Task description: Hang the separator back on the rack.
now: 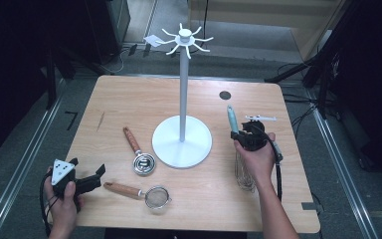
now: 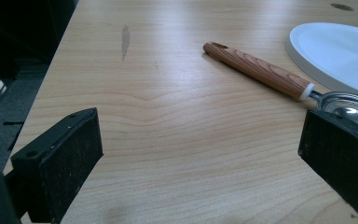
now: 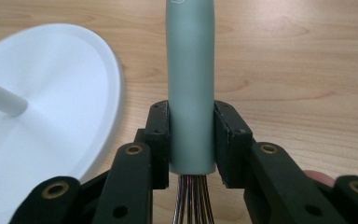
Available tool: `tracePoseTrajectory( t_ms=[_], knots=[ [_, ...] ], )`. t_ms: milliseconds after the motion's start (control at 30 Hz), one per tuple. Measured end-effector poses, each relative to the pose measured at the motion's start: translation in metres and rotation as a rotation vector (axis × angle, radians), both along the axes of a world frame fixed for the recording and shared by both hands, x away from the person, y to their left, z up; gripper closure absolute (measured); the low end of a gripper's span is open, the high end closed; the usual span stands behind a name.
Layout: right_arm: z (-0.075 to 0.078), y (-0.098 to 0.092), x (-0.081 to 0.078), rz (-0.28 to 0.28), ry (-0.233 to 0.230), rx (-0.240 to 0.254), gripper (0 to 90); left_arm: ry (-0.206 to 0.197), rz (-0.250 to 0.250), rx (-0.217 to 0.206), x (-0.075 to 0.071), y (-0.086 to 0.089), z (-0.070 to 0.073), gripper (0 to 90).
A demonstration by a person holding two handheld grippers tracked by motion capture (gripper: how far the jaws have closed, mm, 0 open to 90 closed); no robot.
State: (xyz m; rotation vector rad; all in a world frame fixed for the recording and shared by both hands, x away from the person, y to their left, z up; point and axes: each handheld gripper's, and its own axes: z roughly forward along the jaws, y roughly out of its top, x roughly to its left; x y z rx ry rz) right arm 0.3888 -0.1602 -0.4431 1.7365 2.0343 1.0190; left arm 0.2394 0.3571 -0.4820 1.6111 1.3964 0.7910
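Observation:
My right gripper is shut on the teal handle of a whisk, right of the white stand's base. In the right gripper view the pads press both sides of the whisk handle near its lower end, and the wires run down behind the jaws. The whisk's wire head lies under the hand. My left gripper rests at the table's front left corner, open, with bare wood between its jaws.
A white hook stand rises from the table's middle, with its prongs high at the back. A wooden-handled metal scoop lies left of the base. A wooden-handled strainer lies near the front edge. The wooden table has a small round hole.

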Motion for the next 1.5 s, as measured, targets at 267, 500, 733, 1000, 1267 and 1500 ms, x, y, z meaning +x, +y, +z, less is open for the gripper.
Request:
tracePoseTrajectory(
  t_ms=[267,500,733,1000,1267,1500],
  knots=[
    [0.017,0.000,-0.015,0.033,-0.125,0.086,71.2,-0.012,0.007,-0.009,0.000,0.001,0.000,0.0],
    [0.038,0.004,-0.029,0.072,-0.232,0.152,71.2,-0.025,0.001,-0.017,-0.001,0.002,0.000,0.0],
    [0.051,0.007,-0.038,0.089,-0.274,0.203,71.2,-0.028,0.002,-0.015,0.000,0.001,0.000,0.0],
    [0.064,0.009,-0.048,0.113,-0.329,0.242,71.1,-0.027,0.003,-0.013,0.000,0.001,0.000,0.0],
    [0.075,0.015,-0.056,0.159,-0.395,0.251,71.1,-0.028,0.007,-0.014,0.000,0.001,0.000,0.0],
    [0.087,0.020,-0.068,0.181,-0.466,0.303,71.1,-0.031,0.022,0.002,-0.001,-0.001,0.000,0.0]
  ],
)
